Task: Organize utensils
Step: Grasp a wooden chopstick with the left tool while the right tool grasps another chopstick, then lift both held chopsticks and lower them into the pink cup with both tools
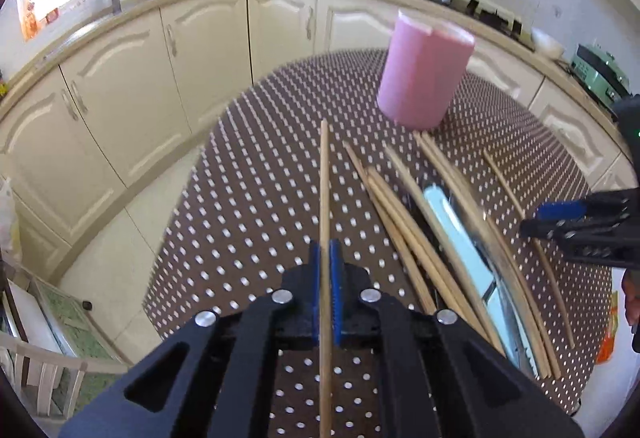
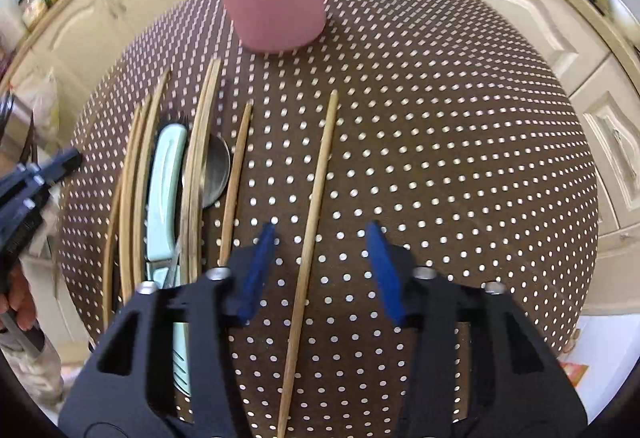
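Pinching 1 wooden chopstick (image 1: 325, 198) between its blue fingers (image 1: 316, 278), the left gripper (image 1: 326, 270) is sitting low in the centre of the left wrist view, fully closed on the stick, which is running straight up the frame over the brown dotted counter (image 1: 256, 206). To the right of it, a loose pile of chopsticks (image 1: 400, 222) is lying fanned out, with a pale blue-handled utensil (image 1: 452, 214) among the sticks. Above the pile, in the upper right of centre, a pink cylindrical holder (image 1: 424, 74) is standing upright on the counter, just beyond the stick tips. At the right edge, the right gripper (image 1: 560, 220) is reaching in over 1 outlying chopstick.

In the right wrist view, the left gripper is showing at the left edge. Next to it the pile is lying in rows, together with the pale blue-handled utensil and a metal spoon (image 2: 216, 174) partly under the sticks. Right of the pile, 1 single chopstick (image 2: 316, 206) is lying on the counter between the right gripper's fingers (image 2: 256, 270), which are standing partly open on either side of it, apart from the wood. The holder is standing at the top centre.
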`<action>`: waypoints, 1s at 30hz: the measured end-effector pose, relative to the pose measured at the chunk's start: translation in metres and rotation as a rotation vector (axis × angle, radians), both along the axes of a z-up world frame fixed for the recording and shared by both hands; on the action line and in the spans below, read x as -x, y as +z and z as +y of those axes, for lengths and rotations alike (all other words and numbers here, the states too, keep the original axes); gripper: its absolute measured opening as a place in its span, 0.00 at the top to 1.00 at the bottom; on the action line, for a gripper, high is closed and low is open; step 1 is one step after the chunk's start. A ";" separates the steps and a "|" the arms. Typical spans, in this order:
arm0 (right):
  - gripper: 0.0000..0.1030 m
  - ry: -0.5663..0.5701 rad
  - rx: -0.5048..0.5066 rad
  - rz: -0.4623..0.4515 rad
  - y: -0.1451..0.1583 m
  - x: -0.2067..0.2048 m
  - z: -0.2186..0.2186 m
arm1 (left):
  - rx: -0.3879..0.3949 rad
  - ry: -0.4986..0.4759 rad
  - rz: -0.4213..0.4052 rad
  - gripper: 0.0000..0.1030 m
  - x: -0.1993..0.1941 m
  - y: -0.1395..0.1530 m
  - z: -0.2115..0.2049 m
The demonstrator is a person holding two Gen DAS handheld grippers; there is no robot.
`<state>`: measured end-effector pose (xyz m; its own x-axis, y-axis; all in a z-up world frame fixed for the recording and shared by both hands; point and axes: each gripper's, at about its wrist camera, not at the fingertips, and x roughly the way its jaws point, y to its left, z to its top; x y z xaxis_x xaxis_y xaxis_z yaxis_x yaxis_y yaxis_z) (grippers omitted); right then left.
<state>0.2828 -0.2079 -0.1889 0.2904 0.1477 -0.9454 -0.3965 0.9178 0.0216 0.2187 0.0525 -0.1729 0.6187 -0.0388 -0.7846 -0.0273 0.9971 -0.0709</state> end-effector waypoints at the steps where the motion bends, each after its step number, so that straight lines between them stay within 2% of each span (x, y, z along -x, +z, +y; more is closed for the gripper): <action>1: 0.71 0.007 0.002 -0.003 0.000 -0.001 0.000 | -0.001 0.009 -0.017 0.95 0.001 0.004 0.002; 3: 0.79 0.016 0.010 0.001 0.001 -0.003 -0.001 | 0.013 0.014 -0.057 0.95 0.005 0.014 0.003; 4: 0.91 0.016 -0.004 0.009 0.001 -0.004 -0.002 | 0.024 0.014 -0.084 0.95 0.005 0.019 0.004; 5: 0.94 0.010 -0.012 0.012 -0.002 -0.014 -0.001 | 0.031 0.014 -0.107 0.95 0.006 0.024 0.005; 9: 0.95 -0.027 -0.121 -0.005 0.003 -0.020 -0.023 | 0.075 -0.005 -0.246 0.95 0.018 0.050 0.001; 13: 0.95 -0.046 -0.225 -0.066 0.024 -0.017 -0.047 | 0.106 -0.049 -0.379 0.95 0.019 0.074 -0.007; 19: 0.95 -0.054 -0.387 -0.269 0.080 -0.010 -0.077 | 0.146 -0.143 -0.540 0.95 0.002 0.102 -0.036; 23: 0.95 -0.049 -0.517 -0.424 0.122 -0.005 -0.085 | 0.225 -0.208 -0.624 0.95 -0.014 0.114 -0.048; 26: 0.95 -0.046 -0.588 -0.548 0.152 -0.019 -0.085 | 0.283 -0.245 -0.688 0.95 -0.030 0.123 -0.056; 30: 0.95 -0.053 -0.675 -0.656 0.168 -0.038 -0.078 | 0.322 -0.274 -0.776 0.95 -0.058 0.131 -0.066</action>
<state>0.3206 -0.2862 -0.0205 0.7565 0.5757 -0.3102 -0.4760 0.8100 0.3424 0.2771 -0.0130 -0.0417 0.9090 -0.4105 -0.0724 0.3822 0.8901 -0.2484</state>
